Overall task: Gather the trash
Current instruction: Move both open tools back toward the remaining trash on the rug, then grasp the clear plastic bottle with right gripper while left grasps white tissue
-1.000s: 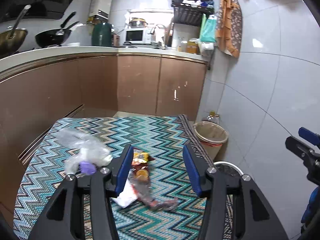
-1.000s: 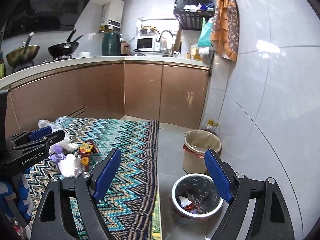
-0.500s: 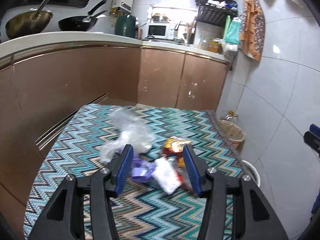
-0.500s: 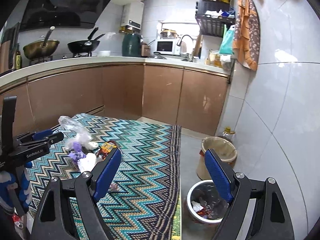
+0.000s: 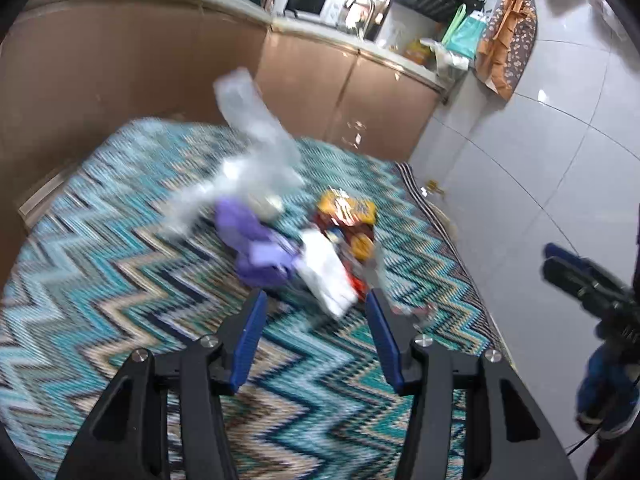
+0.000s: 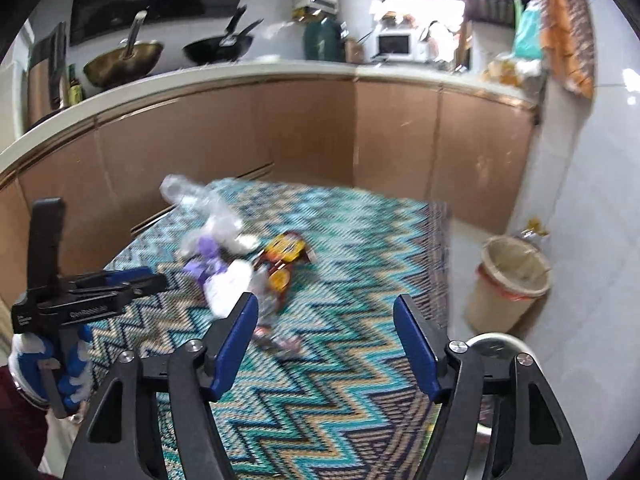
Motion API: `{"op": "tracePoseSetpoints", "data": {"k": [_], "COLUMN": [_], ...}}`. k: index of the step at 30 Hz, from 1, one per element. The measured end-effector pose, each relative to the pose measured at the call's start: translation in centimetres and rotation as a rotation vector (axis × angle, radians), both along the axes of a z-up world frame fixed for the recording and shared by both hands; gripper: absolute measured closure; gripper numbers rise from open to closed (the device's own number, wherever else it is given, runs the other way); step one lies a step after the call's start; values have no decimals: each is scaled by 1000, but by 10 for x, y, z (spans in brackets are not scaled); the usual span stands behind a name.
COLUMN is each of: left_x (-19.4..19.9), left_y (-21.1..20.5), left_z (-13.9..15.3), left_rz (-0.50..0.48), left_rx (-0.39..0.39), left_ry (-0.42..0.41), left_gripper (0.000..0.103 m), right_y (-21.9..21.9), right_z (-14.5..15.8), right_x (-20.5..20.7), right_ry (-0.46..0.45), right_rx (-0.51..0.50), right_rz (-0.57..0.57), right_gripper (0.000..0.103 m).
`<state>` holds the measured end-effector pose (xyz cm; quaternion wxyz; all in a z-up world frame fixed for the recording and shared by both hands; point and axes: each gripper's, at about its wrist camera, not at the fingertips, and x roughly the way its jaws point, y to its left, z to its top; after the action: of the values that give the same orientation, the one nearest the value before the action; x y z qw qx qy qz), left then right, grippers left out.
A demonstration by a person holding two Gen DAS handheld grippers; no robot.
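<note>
A heap of trash lies on the zigzag rug [image 5: 120, 280]: a clear plastic bag [image 5: 256, 140], a purple crumpled piece [image 5: 256, 248], a white wrapper [image 5: 326, 276] and an orange-red snack packet [image 5: 348, 216]. My left gripper [image 5: 316, 300] is open and empty, just in front of the white wrapper. My right gripper [image 6: 324, 308] is open and empty above the rug, right of the heap [image 6: 240, 268]. The left gripper shows at the left of the right wrist view [image 6: 116, 280]. The right gripper shows at the right edge of the left wrist view [image 5: 580, 276].
A beige waste bin [image 6: 512, 280] stands by the white tiled wall [image 6: 592, 240]. A steel bin's rim [image 6: 496, 340] shows behind my right finger. Brown cabinets [image 6: 280, 132] run along the back and left. The counter holds pans and a microwave [image 6: 394, 44].
Both grippers have moved forward and left toward the trash heap, which is now closer in both views. The left gripper now points down at the heap. Both stay open.
</note>
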<state>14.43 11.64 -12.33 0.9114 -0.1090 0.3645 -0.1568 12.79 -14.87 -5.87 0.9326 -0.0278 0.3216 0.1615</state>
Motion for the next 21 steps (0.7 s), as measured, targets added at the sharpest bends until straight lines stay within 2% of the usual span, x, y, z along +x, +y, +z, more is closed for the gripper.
{"op": "tracePoseSetpoints", "data": {"k": [3,6,14,21], "left_x": [13,29,62,77], "left_y": [-9,-12,-14,-9], "left_z": [-15,-28,-53,-69], "left_rz": [-10,-13,1,16], "left_rx": [-27,-87,-198,-230], "left_ry": [51,104,190,205], "left_gripper": [53,54,56,82], "right_y": [9,19,39,57], "right_z": [-16,-31,-71,-93], "right_x": [9,15,38,60], "right_ry": [47,91,209,260], "right_rx": [2,-6,-11,-38], "right_rz": [52,98,204,269], "right_gripper": [40,41,50,59]}}
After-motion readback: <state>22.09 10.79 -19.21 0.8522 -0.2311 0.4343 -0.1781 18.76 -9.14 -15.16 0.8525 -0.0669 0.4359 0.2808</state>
